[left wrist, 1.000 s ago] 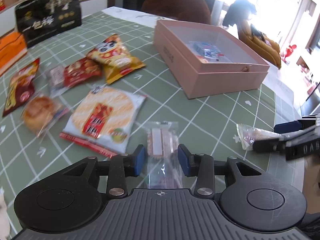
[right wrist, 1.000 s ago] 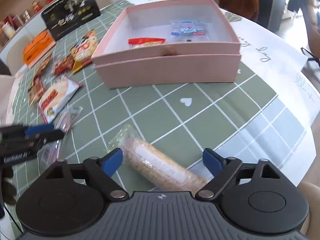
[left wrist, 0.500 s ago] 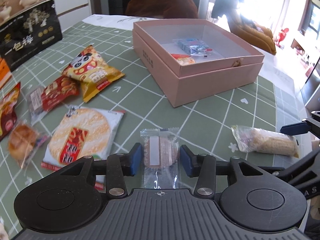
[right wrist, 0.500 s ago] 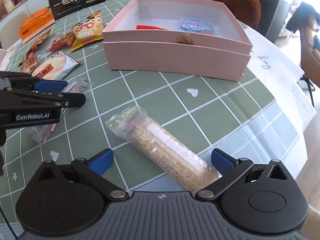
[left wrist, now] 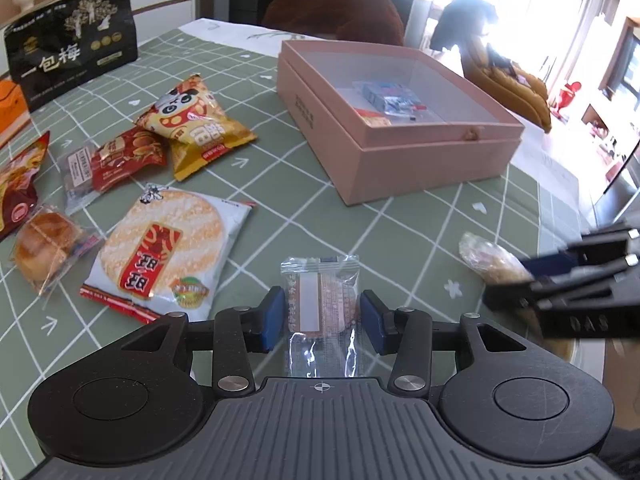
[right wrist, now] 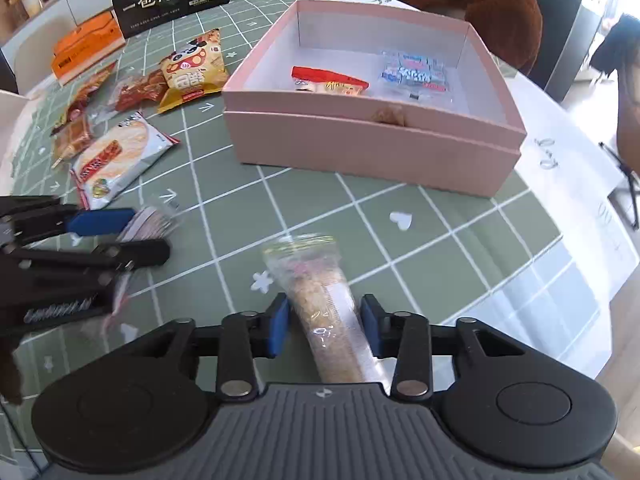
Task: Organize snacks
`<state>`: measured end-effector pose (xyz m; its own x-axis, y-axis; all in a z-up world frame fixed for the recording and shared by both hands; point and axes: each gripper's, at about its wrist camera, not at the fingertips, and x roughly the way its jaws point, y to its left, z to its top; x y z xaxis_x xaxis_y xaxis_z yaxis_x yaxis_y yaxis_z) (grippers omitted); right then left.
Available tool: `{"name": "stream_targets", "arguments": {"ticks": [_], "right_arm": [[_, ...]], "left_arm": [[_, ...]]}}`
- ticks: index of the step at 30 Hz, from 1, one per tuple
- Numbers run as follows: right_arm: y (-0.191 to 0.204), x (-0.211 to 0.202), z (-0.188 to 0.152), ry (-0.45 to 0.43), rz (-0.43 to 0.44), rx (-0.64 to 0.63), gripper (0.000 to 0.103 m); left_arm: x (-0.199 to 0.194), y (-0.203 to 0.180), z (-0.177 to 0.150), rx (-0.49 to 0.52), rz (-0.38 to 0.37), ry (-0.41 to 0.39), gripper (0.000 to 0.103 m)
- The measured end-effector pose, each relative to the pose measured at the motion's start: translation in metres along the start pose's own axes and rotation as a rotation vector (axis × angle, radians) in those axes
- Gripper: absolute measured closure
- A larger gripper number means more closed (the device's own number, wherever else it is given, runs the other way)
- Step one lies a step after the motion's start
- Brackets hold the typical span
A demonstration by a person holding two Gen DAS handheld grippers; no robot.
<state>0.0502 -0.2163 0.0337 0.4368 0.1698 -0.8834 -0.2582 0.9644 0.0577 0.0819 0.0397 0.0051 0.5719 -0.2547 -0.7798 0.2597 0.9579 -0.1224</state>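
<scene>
My left gripper (left wrist: 322,320) is shut on a clear-wrapped biscuit packet (left wrist: 320,304) and holds it above the green checked tablecloth (left wrist: 280,208). My right gripper (right wrist: 325,322) is shut on a long clear-wrapped cereal bar (right wrist: 324,304), lifted off the cloth. The open pink box (left wrist: 420,160) stands ahead and holds a blue packet (left wrist: 394,96) and a red packet (left wrist: 374,118). In the right wrist view the box (right wrist: 372,148) holds the same blue packet (right wrist: 416,74) and red packet (right wrist: 328,82). The left gripper also shows in the right wrist view (right wrist: 120,236).
Loose snacks lie left of the box: a round rice cracker pack (left wrist: 164,248), a yellow panda bag (left wrist: 192,124), a red packet (left wrist: 116,160), a small bun (left wrist: 46,248). A black bag (left wrist: 72,56) and orange box (right wrist: 88,46) stand at the back. The table edge is at right.
My right gripper has closed on the cereal bar and lifted it. My left gripper keeps its hold on the biscuit packet and has risen a little, nearer the box.
</scene>
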Motion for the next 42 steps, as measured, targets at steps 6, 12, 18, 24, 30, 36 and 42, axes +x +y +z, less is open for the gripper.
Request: {"name": "stream_targets", "arguments": {"ticks": [6,12,18,24,30,36,42], "right_arm": [[-0.006,-0.006,-0.010,-0.013,-0.001,0.031,0.071],[-0.002,-0.007,-0.020,-0.053,-0.036,0.013,0.071],[0.000,-0.007,-0.019,-0.057,-0.040,0.007,0.072],[-0.007,-0.013,-0.021,-0.047,-0.015,0.032,0.075],[-0.036,-0.074,0.013,-0.195,0.086,0.122,0.075],[-0.064,-0.121,0.097,-0.386,0.080,0.101,0.075],[-0.093,-0.068,0.142,-0.290,0.082,0.176,0.075]], "left_arm": [[-0.001,0.000,-0.006,0.040,-0.012,-0.031,0.055],[0.004,-0.005,0.002,0.062,0.011,-0.004,0.055],[0.006,-0.010,0.007,0.064,0.037,0.033,0.056],[-0.004,-0.010,0.003,0.013,-0.010,0.042,0.061],[-0.063,-0.007,0.054,-0.137,-0.118,-0.204,0.061],[-0.070,-0.010,0.147,-0.155,-0.213,-0.340,0.061],[0.009,-0.016,0.188,-0.181,-0.213,-0.256,0.061]]}}
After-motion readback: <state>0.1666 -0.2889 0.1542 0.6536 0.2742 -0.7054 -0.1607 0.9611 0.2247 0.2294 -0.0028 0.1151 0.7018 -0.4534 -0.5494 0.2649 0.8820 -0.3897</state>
